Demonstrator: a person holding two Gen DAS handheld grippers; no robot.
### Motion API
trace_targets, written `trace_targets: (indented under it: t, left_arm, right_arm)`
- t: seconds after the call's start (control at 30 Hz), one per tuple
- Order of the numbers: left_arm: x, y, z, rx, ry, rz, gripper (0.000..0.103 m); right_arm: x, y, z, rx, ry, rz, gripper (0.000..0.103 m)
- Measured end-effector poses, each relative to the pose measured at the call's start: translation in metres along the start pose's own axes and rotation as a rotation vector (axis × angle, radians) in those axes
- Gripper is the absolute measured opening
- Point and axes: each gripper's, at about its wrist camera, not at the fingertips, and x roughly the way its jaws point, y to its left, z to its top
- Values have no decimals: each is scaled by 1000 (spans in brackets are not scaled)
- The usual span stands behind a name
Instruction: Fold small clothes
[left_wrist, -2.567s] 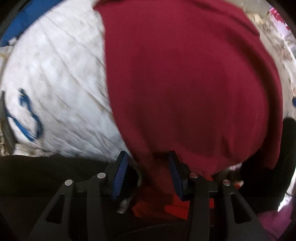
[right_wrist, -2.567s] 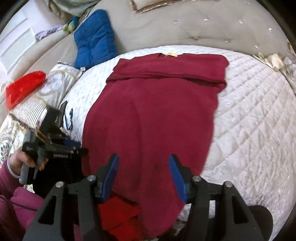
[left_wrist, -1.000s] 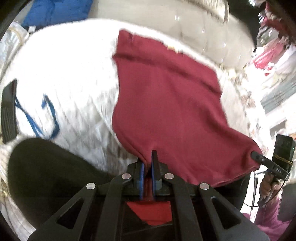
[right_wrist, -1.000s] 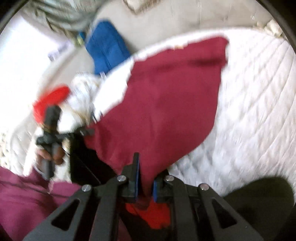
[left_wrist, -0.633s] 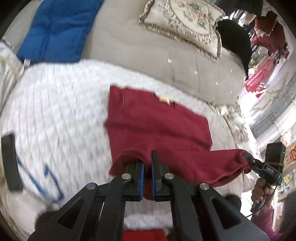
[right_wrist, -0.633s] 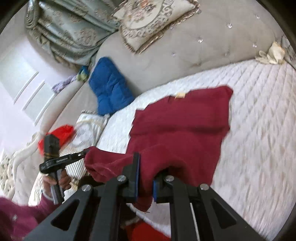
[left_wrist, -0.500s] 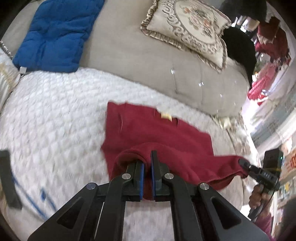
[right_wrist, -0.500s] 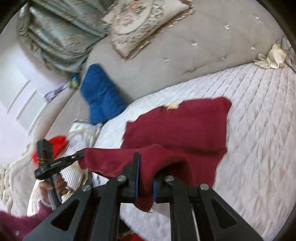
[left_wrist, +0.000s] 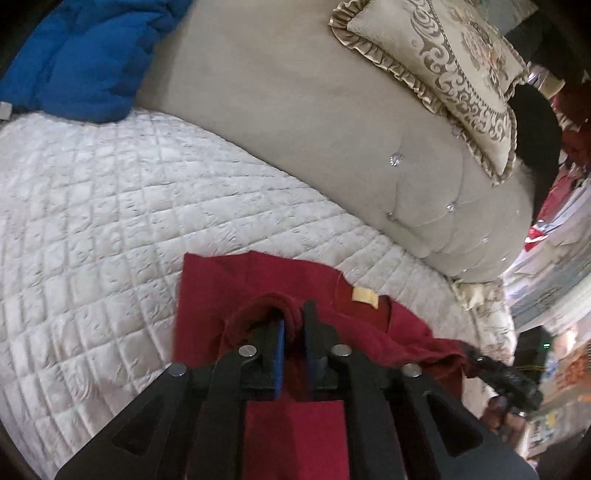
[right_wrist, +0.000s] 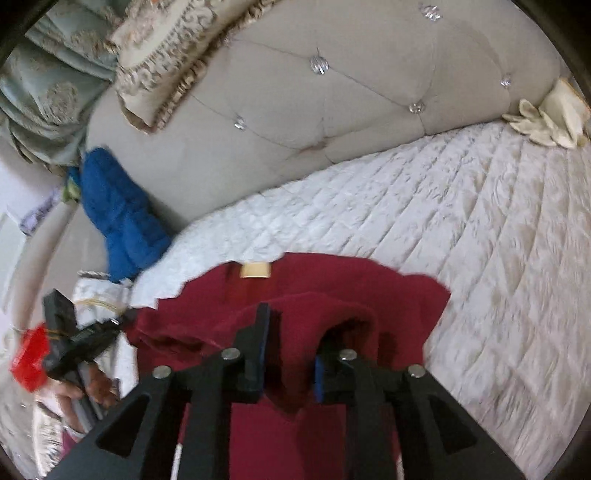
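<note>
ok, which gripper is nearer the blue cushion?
Left. The left gripper, shut on the red garment, is at the hem's end on the blue cushion's side. The right gripper, jaws opening around the cloth, is at the other end, farther away.

White quilted bedspread (left_wrist: 110, 229), beige tufted headboard (right_wrist: 332, 110), blue cushion (left_wrist: 74, 62), ornate pillow (left_wrist: 443, 62) atop headboard.
</note>
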Motion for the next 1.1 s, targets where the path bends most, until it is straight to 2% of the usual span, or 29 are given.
trace_targets:
  t: [0.03,0.1,0.13,0.17,0.23,0.27,0.33,0.43,0.5,0.57,0.63,0.7,0.73,0.8,0.87,0.93,1.0,1.1]
  left_arm:
    - [-1,2,1,-7,4,-16,0]
    - [-7,4,1,-9,-2,-21,0]
    - [-9,5,0,-9,-6,-20,4]
    - [-10,7,-1,-12,-7,-19,6]
    - [-14,9,-2,-15,-29,12,28]
    - [-17,10,-1,-21,-54,28,32]
    - [-23,14,2,-42,-87,9,39]
    - [-22,13,3,-46,-90,3,40]
    - [-15,8,1,-13,-69,30,40]
    - [-2,2,-3,53,-41,99,40]
    - [12,2,-6,90,-19,167,40]
    - [32,10,-7,86,32,220,40]
    - [42,17,-7,70,64,236,40]
    - [55,34,-7,7,108,247,41]
    - [56,45,-7,-57,124,212,42]
    - [47,45,-7,-68,115,194,42]
    - [31,41,-9,-49,90,178,42]
    - [-1,37,-22,-35,72,122,42]
  right_arm:
    - [-2,-3,0,16,-3,4,29]
    - [-15,-8,-6,52,-52,18,44]
    - [-24,-11,-9,66,-92,10,65]
    - [-36,-16,-12,87,-142,2,77]
    - [-57,-19,-19,97,-185,6,77]
    - [-65,-17,-23,79,-201,30,76]
    - [-71,-8,-31,27,-211,47,65]
    - [-50,12,-35,-68,-139,12,56]
    - [-25,23,-32,-115,-90,-26,54]
    - [5,28,-22,-153,-61,-96,53]
    - [33,18,-8,-123,-44,-212,53]
    - [53,1,3,-42,-33,-245,45]
    - [57,-4,5,-23,-33,-245,45]
    - [59,-6,8,-16,-46,-233,45]
    - [52,1,7,-36,-34,-234,46]
    - [35,6,-1,-46,-35,-228,54]
    - [11,12,-15,-52,-55,-208,67]
    - [-25,21,-45,-75,-54,-182,76]
